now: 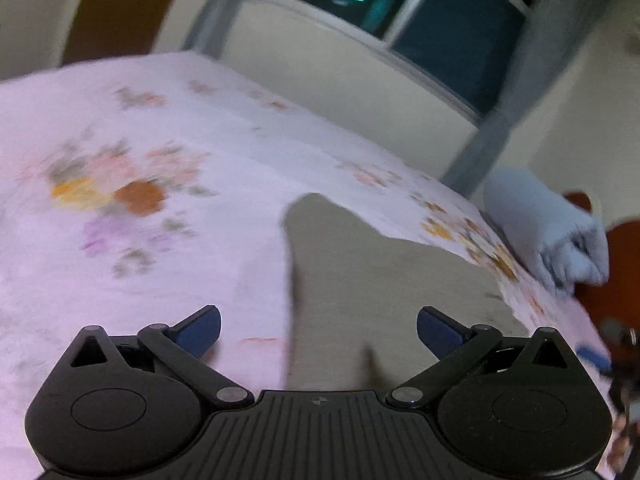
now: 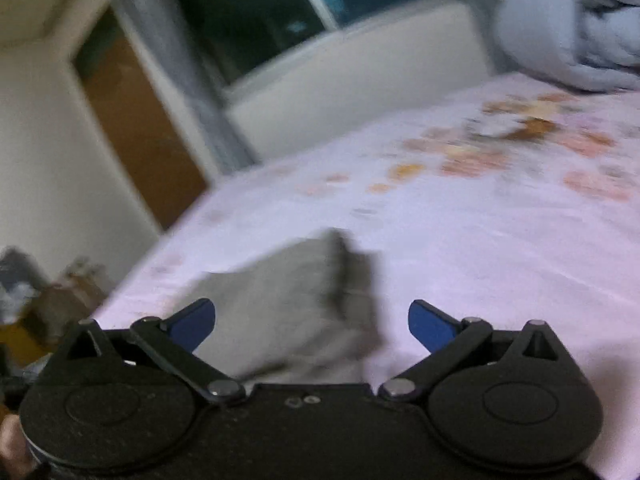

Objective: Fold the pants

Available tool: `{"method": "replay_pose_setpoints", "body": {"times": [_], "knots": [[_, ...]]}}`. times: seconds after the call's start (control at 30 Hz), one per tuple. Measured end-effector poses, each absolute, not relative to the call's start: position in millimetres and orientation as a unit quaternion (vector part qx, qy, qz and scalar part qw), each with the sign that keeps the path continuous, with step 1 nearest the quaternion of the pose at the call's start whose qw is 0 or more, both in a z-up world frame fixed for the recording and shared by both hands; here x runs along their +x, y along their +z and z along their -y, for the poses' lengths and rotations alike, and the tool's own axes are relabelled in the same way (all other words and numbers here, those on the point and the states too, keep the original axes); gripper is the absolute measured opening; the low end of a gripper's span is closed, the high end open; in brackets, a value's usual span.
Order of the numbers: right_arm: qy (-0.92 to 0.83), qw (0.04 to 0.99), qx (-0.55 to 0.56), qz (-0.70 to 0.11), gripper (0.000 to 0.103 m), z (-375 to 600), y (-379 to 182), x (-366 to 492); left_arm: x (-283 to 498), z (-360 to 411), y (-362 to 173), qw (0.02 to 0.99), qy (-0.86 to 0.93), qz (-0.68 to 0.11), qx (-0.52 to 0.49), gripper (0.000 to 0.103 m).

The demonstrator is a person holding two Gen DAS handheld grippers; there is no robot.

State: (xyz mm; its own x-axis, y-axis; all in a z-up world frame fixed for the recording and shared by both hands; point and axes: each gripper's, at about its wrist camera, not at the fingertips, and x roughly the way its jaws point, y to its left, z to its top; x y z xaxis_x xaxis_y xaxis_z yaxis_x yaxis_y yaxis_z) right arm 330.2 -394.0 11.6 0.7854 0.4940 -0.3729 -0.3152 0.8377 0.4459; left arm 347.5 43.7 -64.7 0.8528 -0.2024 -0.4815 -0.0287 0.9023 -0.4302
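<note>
My left tongs [image 1: 318, 330] and right tongs [image 2: 312, 326] both stand spread wide with nothing gripped. The grey pants [image 2: 288, 304] lie just ahead of them on the floral bed sheet [image 1: 140, 240], seemingly bunched into a folded stack. I judge the next move wants care: come in low, square the edges, then press the stack flat. Blur smears everything, so I cannot count the layers or find the hem. A pale blue blanket [image 2: 580, 28] sits beyond, cut off.

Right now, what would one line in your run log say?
pants: grey, folded on flowered bed sheet | left gripper: open, empty | right gripper: open, empty | blue blanket: at bed's far edge
</note>
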Motion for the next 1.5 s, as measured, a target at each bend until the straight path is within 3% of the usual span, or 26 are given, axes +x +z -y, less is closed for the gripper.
{"method": "replay_pose_setpoints", "body": {"times": [0.1, 0.2, 0.3, 0.33, 0.53, 0.7, 0.73, 0.8, 0.87, 0.97, 1.03, 1.17, 1.27, 1.33, 1.37, 1.5], "knots": [[0.194, 0.939, 0.148, -0.24, 0.097, 366, 16, 345, 362, -23, -52, 0.939, -0.087, -0.264, -0.2, 0.103], [0.147, 0.948, 0.082, -0.269, 0.097, 341, 3, 370, 384, -7, -66, 0.92, -0.124, -0.309, -0.207, 0.103], [0.078, 0.904, 0.074, -0.414, 0.097, 334, -55, 409, 391, 1, -95, 0.904, -0.11, -0.37, -0.181, 0.103], [0.092, 0.884, 0.124, -0.441, 0.097, 344, -76, 411, 385, 1, -96, 0.908, -0.113, -0.365, -0.169, 0.103], [0.183, 0.85, 0.352, -0.345, 0.097, 399, -93, 390, 357, -38, -92, 0.919, -0.086, -0.313, -0.226, 0.103], [0.208, 0.822, 0.4, -0.348, 0.098, 402, -104, 406, 372, -55, -119, 0.883, -0.118, -0.336, -0.307, 0.103], [0.205, 0.822, 0.399, -0.349, 0.095, 402, -104, 409, 374, -57, -121, 0.875, -0.129, -0.333, -0.326, 0.103], [0.17, 0.826, 0.397, -0.362, 0.064, 407, -104, 405, 376, -56, -123, 0.868, -0.134, -0.332, -0.344, 0.103], [0.166, 0.814, 0.435, -0.348, 0.066, 417, -110, 404, 375, -54, -123, 0.865, -0.138, -0.335, -0.347, 0.103], [0.199, 0.798, 0.442, -0.358, 0.084, 415, -114, 412, 377, -55, -126, 0.865, -0.143, -0.338, -0.344, 0.103], [0.206, 0.803, 0.421, -0.369, 0.087, 407, -111, 422, 379, -53, -124, 0.872, -0.132, -0.339, -0.327, 0.103], [0.185, 0.819, 0.381, -0.387, 0.051, 394, -101, 428, 379, -38, -109, 0.896, -0.084, -0.357, -0.251, 0.103], [0.194, 0.827, 0.381, -0.365, 0.045, 396, -78, 414, 373, -27, -95, 0.911, -0.053, -0.364, -0.189, 0.103], [0.197, 0.826, 0.398, -0.348, 0.026, 403, -65, 400, 369, -24, -90, 0.915, -0.053, -0.364, -0.167, 0.103], [0.188, 0.822, 0.407, -0.352, 0.012, 409, -66, 396, 366, -22, -88, 0.917, -0.053, -0.363, -0.157, 0.103], [0.148, 0.828, 0.379, -0.387, 0.016, 415, -92, 404, 359, -18, -82, 0.923, -0.054, -0.363, -0.116, 0.103]]}}
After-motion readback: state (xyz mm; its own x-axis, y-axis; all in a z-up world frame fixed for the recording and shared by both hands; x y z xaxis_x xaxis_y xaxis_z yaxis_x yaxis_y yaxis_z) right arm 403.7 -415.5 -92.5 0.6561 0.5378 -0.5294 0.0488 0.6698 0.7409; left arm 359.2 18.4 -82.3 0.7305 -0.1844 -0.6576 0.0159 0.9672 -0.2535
